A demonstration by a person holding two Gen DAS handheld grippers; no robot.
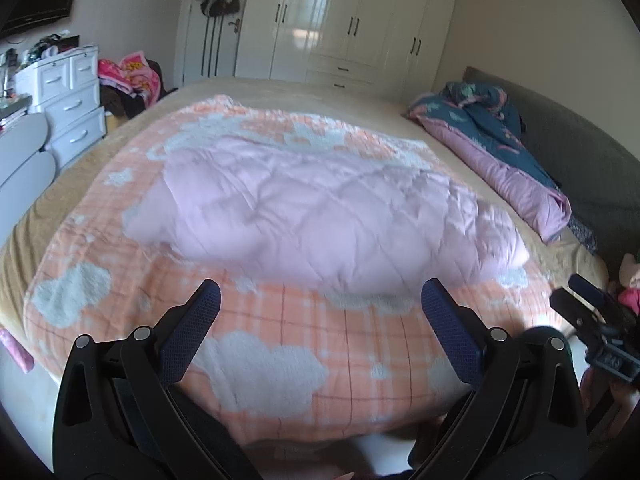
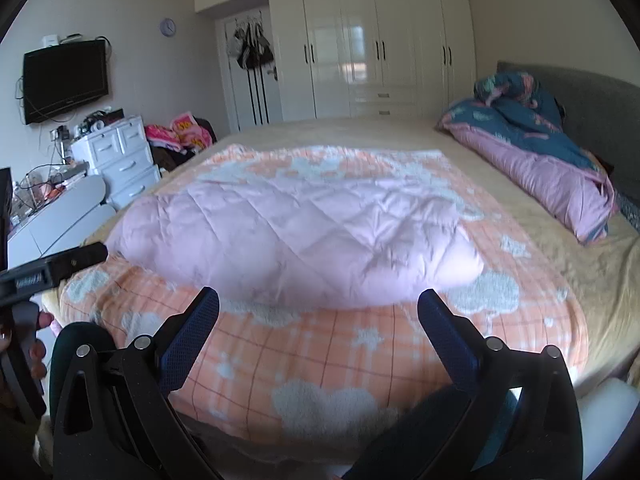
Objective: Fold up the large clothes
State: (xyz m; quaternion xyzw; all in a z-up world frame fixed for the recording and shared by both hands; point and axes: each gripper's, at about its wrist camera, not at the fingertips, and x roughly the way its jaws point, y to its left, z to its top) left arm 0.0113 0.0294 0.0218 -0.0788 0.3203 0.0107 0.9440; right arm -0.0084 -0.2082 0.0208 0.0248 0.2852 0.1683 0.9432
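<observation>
While the left claw (image 1: 320, 292) waits with its two fingers spread wide and nothing between them, the left view looks over the bed (image 1: 36, 216). A pink quilt (image 1: 304, 216) lies in a puffy heap in the middle of an orange blanket (image 1: 304, 344) with white clouds on it. The claw is near the quilt's close edge but does not touch it. The right claw (image 1: 588, 304) shows at the far right side, away from the quilt.

From the right view, the right claw (image 2: 318, 300) is spread wide too and holds nothing. The quilt (image 2: 296, 232) sits just past its fingertips, again on the orange blanket (image 2: 320, 360). The left claw (image 2: 60, 264) pokes in from the left edge, near the quilt's left end, with no touch that can be seen.

The quilt looks soft, thick and floppy, so it will sag and bunch when lifted. It seems light for its size, but the smooth cloth may slip. A good hold would be one corner or edge at each end, pinching through only the top layer's rim, one claw per side.
</observation>
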